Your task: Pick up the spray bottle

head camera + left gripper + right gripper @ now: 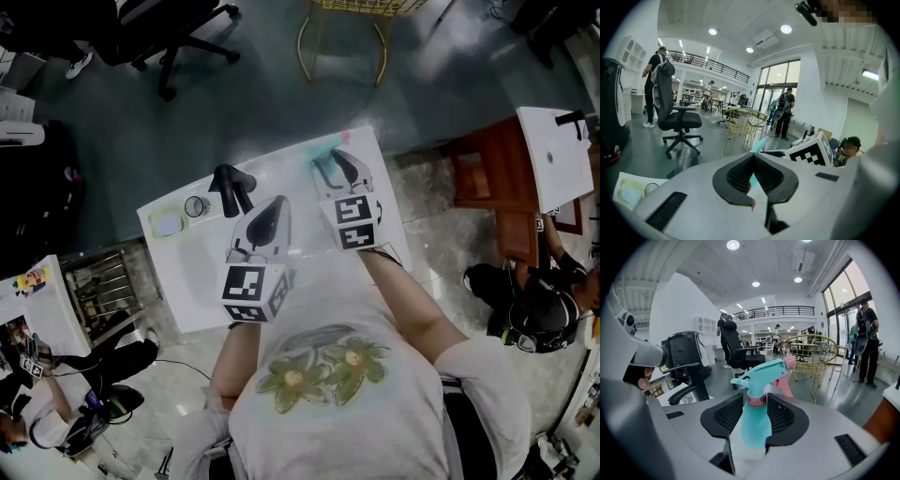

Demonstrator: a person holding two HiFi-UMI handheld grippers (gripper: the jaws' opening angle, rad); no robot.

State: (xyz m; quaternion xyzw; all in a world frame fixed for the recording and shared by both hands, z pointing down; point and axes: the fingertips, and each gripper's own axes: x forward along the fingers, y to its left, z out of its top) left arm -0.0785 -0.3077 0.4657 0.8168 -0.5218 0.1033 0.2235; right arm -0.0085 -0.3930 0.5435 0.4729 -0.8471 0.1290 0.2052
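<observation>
Teal spray bottle [754,427], upright, is clasped at its shoulder by the right gripper [754,398]; the left gripper [753,159], alongside, is closed and empty.

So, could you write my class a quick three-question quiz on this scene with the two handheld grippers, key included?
1. True or false: the teal plastic spray bottle stands between the jaws of the right gripper.
2. Which gripper has nothing between its jaws? A: the left gripper. B: the right gripper.
3. Fill in: the bottle's trigger is coloured ____.
Key: 1 true; 2 A; 3 pink.
</observation>
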